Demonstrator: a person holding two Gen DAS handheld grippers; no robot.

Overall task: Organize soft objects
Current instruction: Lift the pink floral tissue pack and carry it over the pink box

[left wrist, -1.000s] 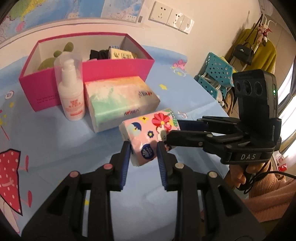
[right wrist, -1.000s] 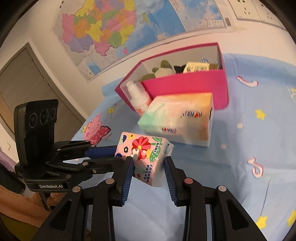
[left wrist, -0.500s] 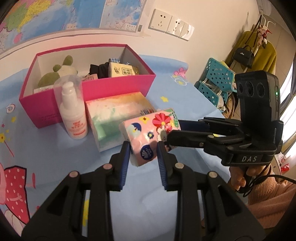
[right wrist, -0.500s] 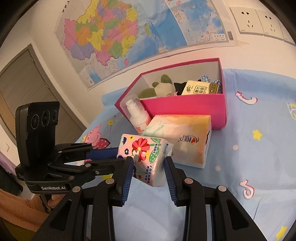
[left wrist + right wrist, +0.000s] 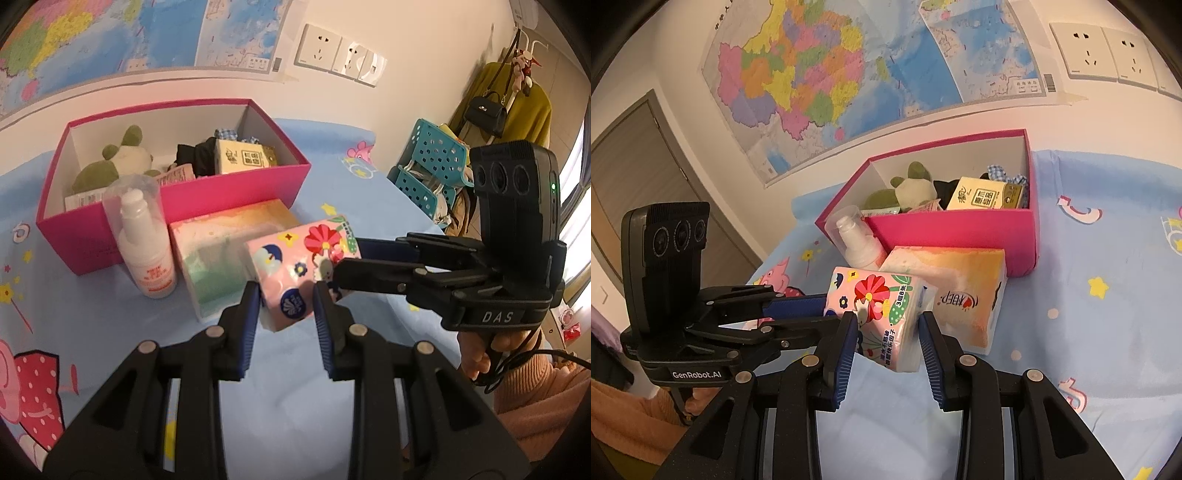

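Note:
A pink flowered tissue pack (image 5: 299,266) is held in the air between both grippers. My left gripper (image 5: 284,295) is shut on one end of it, and my right gripper (image 5: 886,325) is shut on the other end (image 5: 882,314). Behind it stands an open pink box (image 5: 236,192) holding a green and white plush toy (image 5: 122,158), a yellow tissue pack (image 5: 240,158) and dark cloth. A pastel tissue box (image 5: 225,247) lies in front of the pink box, also seen from the right wrist (image 5: 960,291).
A white pump bottle (image 5: 147,240) with a clear cap stands against the pink box's front left. The table has a blue cartoon cloth (image 5: 92,332). Teal baskets (image 5: 428,173) and a coat rack are beyond the table's right edge. A map hangs on the wall.
Both grippers have lifted the flowered tissue pack higher, so more of the pink box's inside shows. The grip on the pack is unchanged.

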